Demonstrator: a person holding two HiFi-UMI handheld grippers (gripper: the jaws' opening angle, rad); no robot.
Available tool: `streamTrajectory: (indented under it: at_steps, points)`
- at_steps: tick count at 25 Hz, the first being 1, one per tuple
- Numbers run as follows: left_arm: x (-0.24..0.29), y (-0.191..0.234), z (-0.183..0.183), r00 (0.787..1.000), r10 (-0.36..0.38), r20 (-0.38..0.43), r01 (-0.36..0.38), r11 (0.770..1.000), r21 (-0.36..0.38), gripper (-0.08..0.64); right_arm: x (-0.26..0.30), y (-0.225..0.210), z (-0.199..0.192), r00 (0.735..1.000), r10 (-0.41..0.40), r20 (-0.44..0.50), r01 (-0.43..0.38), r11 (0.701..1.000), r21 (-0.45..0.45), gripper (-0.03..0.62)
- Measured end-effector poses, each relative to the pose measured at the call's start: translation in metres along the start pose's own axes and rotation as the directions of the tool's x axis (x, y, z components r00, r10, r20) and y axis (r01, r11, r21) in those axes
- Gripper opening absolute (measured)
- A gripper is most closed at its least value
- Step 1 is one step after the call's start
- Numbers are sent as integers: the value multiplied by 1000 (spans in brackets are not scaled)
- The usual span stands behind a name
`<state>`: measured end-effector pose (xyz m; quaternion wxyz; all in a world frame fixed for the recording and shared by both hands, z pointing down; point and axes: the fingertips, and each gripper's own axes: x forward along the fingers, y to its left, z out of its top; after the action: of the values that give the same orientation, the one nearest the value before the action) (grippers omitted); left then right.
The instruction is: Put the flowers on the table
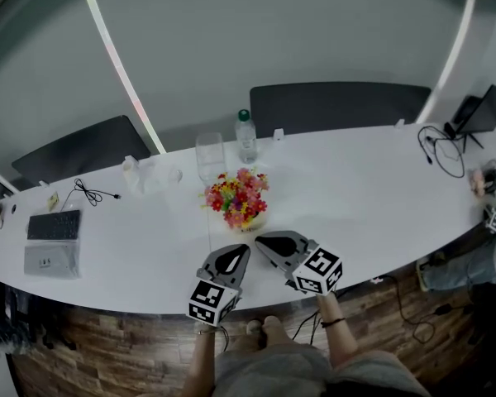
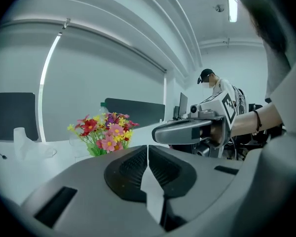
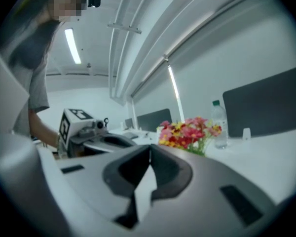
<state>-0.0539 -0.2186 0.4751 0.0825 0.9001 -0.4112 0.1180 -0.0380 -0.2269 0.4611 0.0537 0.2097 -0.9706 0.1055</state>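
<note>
A bunch of red, pink and yellow flowers point(image 1: 236, 198) with green stems stands on the long white table point(image 1: 364, 197). It is near the middle of the table, a little way in from the front edge. What the flowers stand in is too small to tell; it may be a little pot.

Just behind the flowers is a clear drinking glass point(image 1: 209, 157). Beside the glass stands a clear plastic water bottle with a green cap point(image 1: 246, 136). Far off to the left lies a dark flat keyboard point(image 1: 54, 224), with a thin black cable point(image 1: 91, 193) near it. Two black chair backs point(image 1: 339, 106) show behind the table.

The grey left gripper point(image 1: 242, 250) is held in the air at the front edge of the table. Its two jaws are pressed together and nothing is between them. The grey right gripper point(image 1: 261, 241) is just beside it. Its jaws are pressed together too, and it holds nothing. Both grippers point toward the flowers but are apart from them, not touching.

In the left gripper view, the flowers point(image 2: 104, 132) show past the closed jaws, a bit to the left. In the right gripper view, the flowers point(image 3: 187, 134) show a bit to the right.
</note>
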Motion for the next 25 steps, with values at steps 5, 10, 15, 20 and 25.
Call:
streamTrajectory:
  at_steps: [5,10,15,20,25]
  points:
    - [-5,-1,9,1000,1,23,-2,1000,12,21,-3,5,6,1000,-3,18,3,1000,-9,25]
    - [-8,-5,16,1000,0,31,0,1000,20,18,-7,8,13,999,-3,35,3,1000,-12,25]
    - [-11,-6,25,998,6,57,-7,999,31,17,-10,12,23,998,9,58,-8,1000,-24,25]
    - [-15,-10,30,997,0,71,-3,999,47,17,-11,17,27,997,24,68,-21,999,-33,25]
    - [-17,-10,33,997,8,80,-13,998,57,18,-11,22,28,996,36,83,-35,999,-20,25]
